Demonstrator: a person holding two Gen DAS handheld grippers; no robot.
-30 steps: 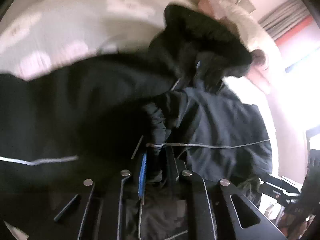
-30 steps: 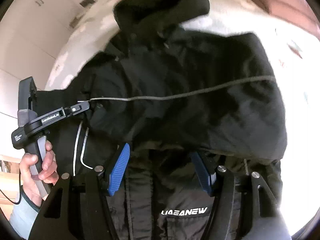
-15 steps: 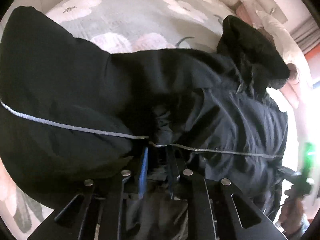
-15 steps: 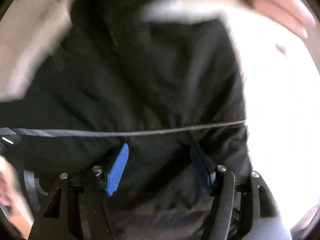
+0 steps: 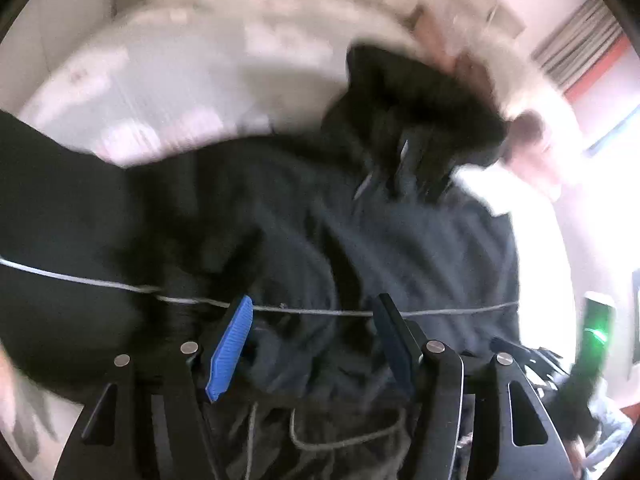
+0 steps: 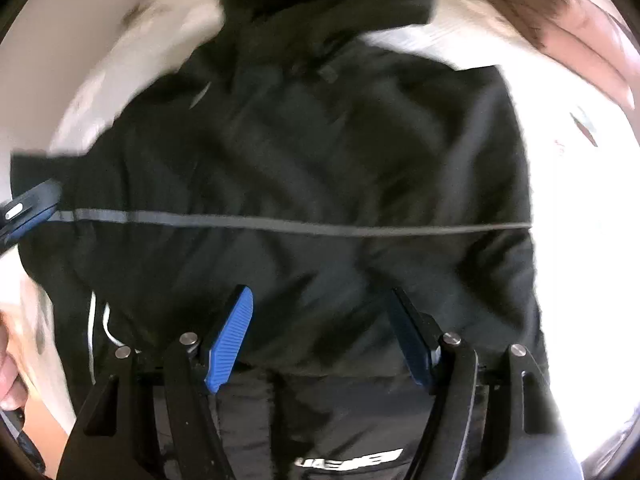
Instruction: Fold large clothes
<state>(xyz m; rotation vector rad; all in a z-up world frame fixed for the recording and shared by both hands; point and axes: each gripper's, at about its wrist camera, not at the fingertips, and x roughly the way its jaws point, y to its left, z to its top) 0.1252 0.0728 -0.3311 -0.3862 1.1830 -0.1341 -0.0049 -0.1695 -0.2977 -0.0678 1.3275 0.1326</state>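
A large black jacket [image 5: 360,240] with a thin grey stripe lies spread on a bed; it also fills the right wrist view [image 6: 320,168], collar at the top. My left gripper [image 5: 312,320] is open, its blue-padded fingers apart just over the jacket's stripe, holding nothing. My right gripper [image 6: 320,320] is open over the jacket's lower part, above a white logo [image 6: 348,458]. The left gripper's tip [image 6: 28,208] shows at the left edge of the right wrist view. Both views are motion-blurred.
The bed has a pale flowered cover [image 5: 168,80]. A pillow or bedding [image 6: 580,32] lies beyond the collar. A bright window area [image 5: 600,160] is at the right. The right gripper with a green light [image 5: 596,332] shows low right in the left wrist view.
My left gripper was shut on jacket fabric; it has opened and let go. The jacket's folded part now lies flat. Both views shifted with the motion; the right gripper stayed open.
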